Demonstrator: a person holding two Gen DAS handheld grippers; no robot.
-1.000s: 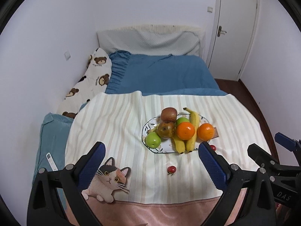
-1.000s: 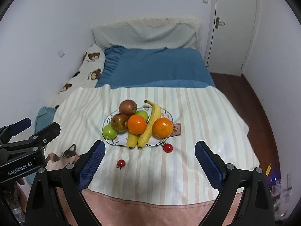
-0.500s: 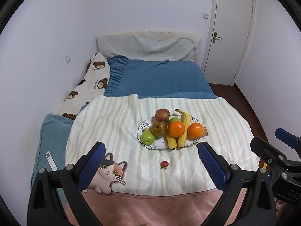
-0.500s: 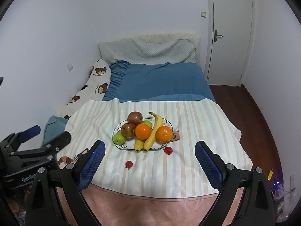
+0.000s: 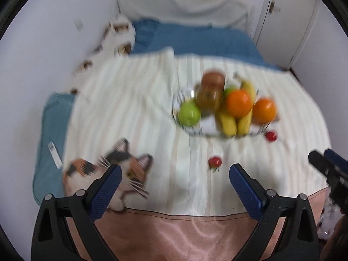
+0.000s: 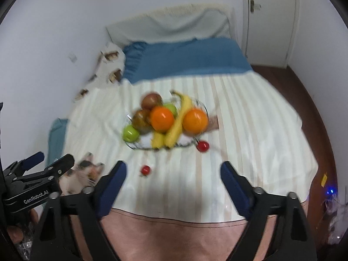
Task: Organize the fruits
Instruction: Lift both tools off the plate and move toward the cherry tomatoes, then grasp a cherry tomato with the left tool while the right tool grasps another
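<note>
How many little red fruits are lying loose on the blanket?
2. One small red fruit lies nearer, in front of the plate; the other sits right beside the plate's rim. Others may hide behind the pile.

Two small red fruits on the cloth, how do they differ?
The red fruit near the plate lies close beside the glass plate, right of the bananas; the nearer red fruit lies apart from it, toward the grippers. The first looks larger. Both are round, red, off the plate, ungripped.

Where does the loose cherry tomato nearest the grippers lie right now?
In the right wrist view, the cherry tomato lies on the striped blanket, left of centre, in front of the fruit plate.
</note>
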